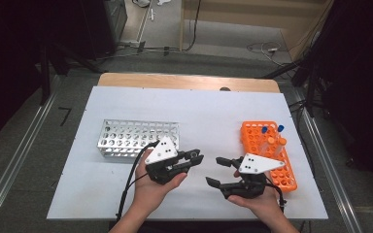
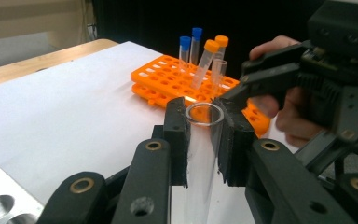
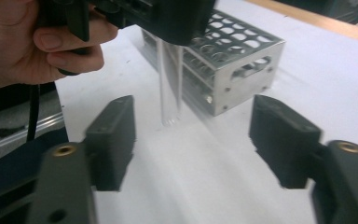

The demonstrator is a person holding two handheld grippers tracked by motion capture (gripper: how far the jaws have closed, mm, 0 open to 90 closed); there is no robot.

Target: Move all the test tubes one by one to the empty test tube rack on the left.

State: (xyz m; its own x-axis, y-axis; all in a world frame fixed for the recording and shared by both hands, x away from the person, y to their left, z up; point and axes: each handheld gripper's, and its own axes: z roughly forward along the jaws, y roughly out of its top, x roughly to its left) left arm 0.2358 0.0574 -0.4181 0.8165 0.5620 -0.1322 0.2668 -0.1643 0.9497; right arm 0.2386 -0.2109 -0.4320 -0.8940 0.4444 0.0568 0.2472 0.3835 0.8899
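I'm holding a clear glass tube (image 2: 204, 140) upright in my left gripper (image 2: 204, 140), its fingers (image 2: 176, 140) clamping it just under the open rim, out in front of the metal rack (image 3: 223, 60) and above the counter (image 1: 204, 111). My right gripper (image 3: 191, 144) is hanging wide open beside it, fingers empty, with the orange rack (image 1: 267, 145) and its capped tubes (image 2: 204, 63) behind. This glass looks light, slick and brittle, so I'm judging a gentle squeeze mid-length is safest.
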